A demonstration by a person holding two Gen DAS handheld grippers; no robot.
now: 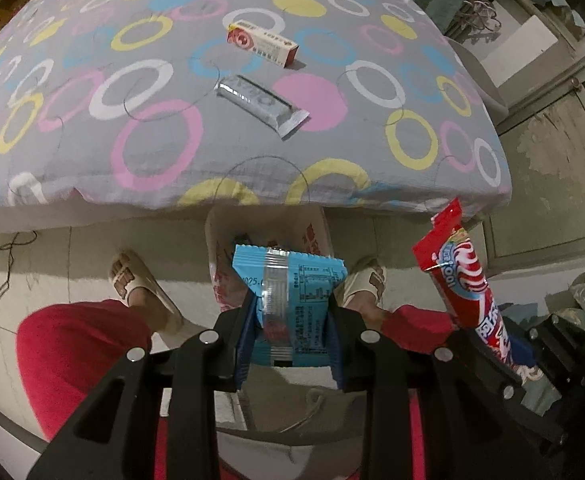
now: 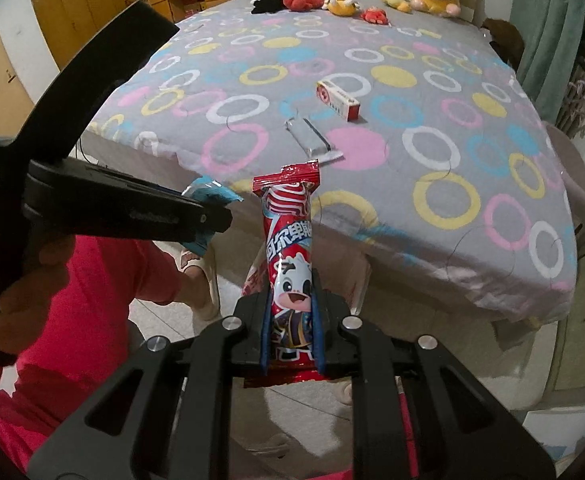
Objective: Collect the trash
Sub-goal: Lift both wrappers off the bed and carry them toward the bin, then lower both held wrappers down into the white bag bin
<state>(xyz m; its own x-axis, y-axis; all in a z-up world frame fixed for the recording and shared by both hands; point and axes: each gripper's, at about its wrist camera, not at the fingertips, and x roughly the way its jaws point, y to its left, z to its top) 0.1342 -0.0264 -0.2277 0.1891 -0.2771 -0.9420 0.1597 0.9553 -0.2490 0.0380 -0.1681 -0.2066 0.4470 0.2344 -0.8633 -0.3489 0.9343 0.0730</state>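
My left gripper [image 1: 291, 304] is shut on a blue snack wrapper [image 1: 292, 284], held over the floor in front of the bed; it also shows in the right wrist view [image 2: 208, 200]. My right gripper [image 2: 291, 300] is shut on a red candy wrapper [image 2: 290, 248], also seen in the left wrist view [image 1: 464, 280]. A silver wrapper [image 1: 260, 102] [image 2: 310, 138] and a small red-and-white box [image 1: 262, 42] [image 2: 338, 100] lie on the bed's circle-patterned sheet [image 1: 152, 140] [image 2: 432, 160]. A white bag with red print [image 1: 312, 232] stands on the floor below my left gripper.
Several plush toys [image 2: 348, 2] line the far end of the bed. The person's red trousers [image 1: 76, 352] and sandalled feet [image 1: 140, 284] are on the tiled floor. Wooden cabinets [image 2: 80, 4] stand at the left, a green curtain [image 2: 544, 40] at the right.
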